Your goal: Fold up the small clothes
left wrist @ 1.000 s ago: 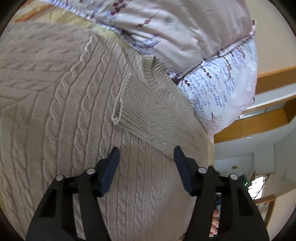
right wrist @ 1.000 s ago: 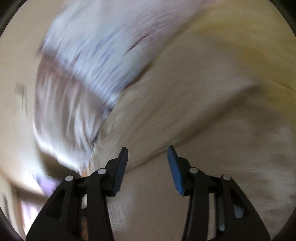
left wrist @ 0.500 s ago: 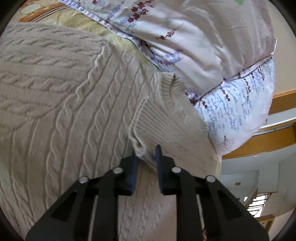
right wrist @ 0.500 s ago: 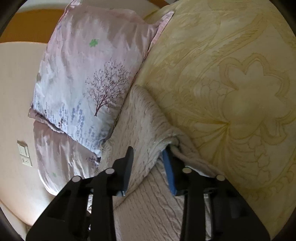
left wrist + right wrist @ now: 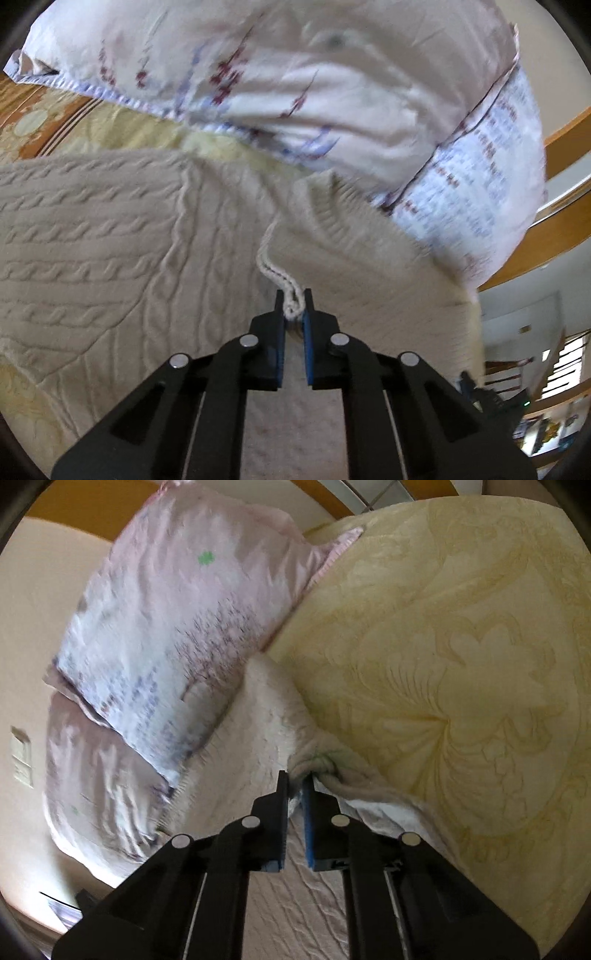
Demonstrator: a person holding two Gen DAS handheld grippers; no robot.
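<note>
**Both grippers pinched on the knit sweater**

The left gripper [image 5: 294, 301] has its jaws drawn close together, having just been closing, and they clamp a bunched edge of the beige cable-knit sweater [image 5: 110, 236]; a small loop of the ribbed hem shows between the blue pads. From that pinch the ribbed band [image 5: 343, 236] rises away toward the pillows, while the cabled body of the garment spreads flat to the left over the bedspread [image 5: 74, 125].

The right gripper [image 5: 295, 781] is likewise nearly closed, its jaws having just been closing, and it grips a gathered fold of the same sweater [image 5: 258, 738] (here washed out almost to white by the light). The knit runs from the pinch down under the tool and up toward the pillows.

Beyond the sweater, a floral pillow [image 5: 332, 85] lies against its far edge, touching the ribbed band, with a second pillow [image 5: 480, 177] stacked under it. In the right view the pale yellow bedspread [image 5: 461, 646], quilted with a flower pattern, fills the right side, and the two pillows [image 5: 177, 627] sit to the left against a cream wall [image 5: 33, 635] bearing a switch plate [image 5: 21, 757].
</note>
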